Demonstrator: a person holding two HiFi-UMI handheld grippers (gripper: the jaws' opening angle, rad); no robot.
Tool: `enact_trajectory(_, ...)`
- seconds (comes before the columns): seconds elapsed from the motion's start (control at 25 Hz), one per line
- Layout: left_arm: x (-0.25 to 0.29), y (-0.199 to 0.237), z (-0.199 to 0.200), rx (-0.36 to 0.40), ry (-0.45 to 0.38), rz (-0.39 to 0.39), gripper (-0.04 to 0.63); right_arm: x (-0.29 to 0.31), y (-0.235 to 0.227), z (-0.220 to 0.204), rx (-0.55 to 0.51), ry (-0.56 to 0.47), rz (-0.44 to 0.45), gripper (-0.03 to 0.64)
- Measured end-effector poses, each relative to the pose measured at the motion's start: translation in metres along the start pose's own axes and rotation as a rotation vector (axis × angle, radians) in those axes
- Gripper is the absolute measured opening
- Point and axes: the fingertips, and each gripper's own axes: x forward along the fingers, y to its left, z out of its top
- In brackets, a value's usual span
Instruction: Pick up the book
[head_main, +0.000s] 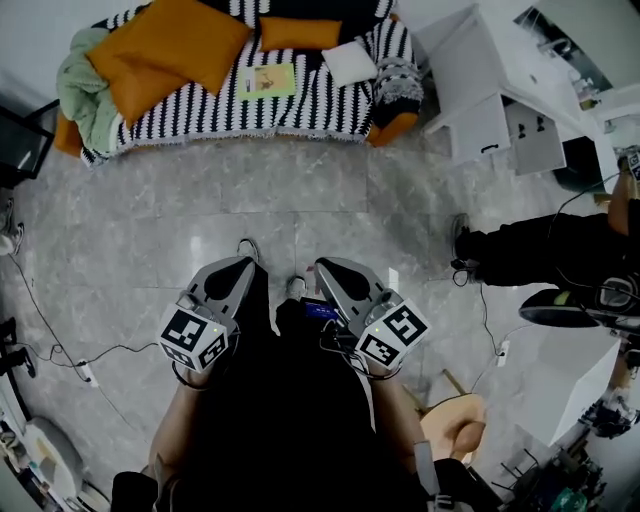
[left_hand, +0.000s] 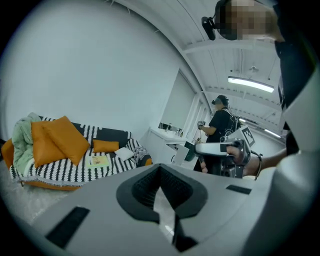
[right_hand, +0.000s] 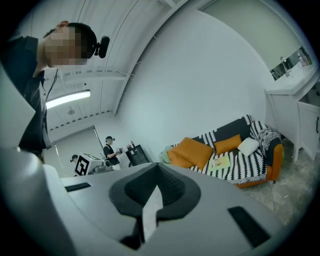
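The book (head_main: 268, 80), thin with a yellow-green cover, lies flat on the seat of a black-and-white striped sofa (head_main: 300, 105) across the room. It also shows in the left gripper view as the book (left_hand: 97, 161) and in the right gripper view as the book (right_hand: 220, 162). My left gripper (head_main: 247, 262) and right gripper (head_main: 322, 265) are held side by side close to my body, far short of the sofa and pointing toward it. Both have their jaws together with nothing between them, as the left gripper (left_hand: 160, 167) and right gripper (right_hand: 157, 167) views show.
Orange cushions (head_main: 175, 45), a green blanket (head_main: 85, 95) and a white pillow (head_main: 350, 62) share the sofa. A white cabinet (head_main: 490, 90) stands to its right. A person in dark clothes (head_main: 540, 250) is at the right. Cables (head_main: 60, 340) cross the grey tiled floor at the left.
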Motion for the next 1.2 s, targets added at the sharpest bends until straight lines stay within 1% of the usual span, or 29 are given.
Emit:
enact_trajectory(0.32,0.020,0.055,0.038,0.025,-0.007,-0.078,0.012,0.057,-0.008,0.033,-0.041,-0.017,-0.057,0.015)
enact_trajectory(0.52,0.021,0.093,0.061,0.045,-0.011,-0.112,0.012,0.100,-0.011,0.057,-0.058,-0.029,-0.084,0.015)
enact_trajectory(0.64,0.018,0.114,0.067,0.053,-0.009,-0.130,0.012,0.123,-0.011,0.063,-0.060,-0.034,-0.105,0.015)
enact_trajectory(0.76,0.015,0.138,0.069,0.057,0.003,-0.133,0.012,0.143,-0.012,0.066,-0.059,-0.039,-0.124,0.015)
enact_trajectory(0.92,0.013,0.163,0.072,0.044,0.021,-0.126,0.012,0.164,-0.011,0.067,-0.052,-0.032,-0.136,0.015)
enact_trajectory(1.2,0.015,0.187,0.074,0.005,0.027,-0.126,0.012,0.181,-0.016,0.069,-0.040,-0.020,-0.161,0.015)
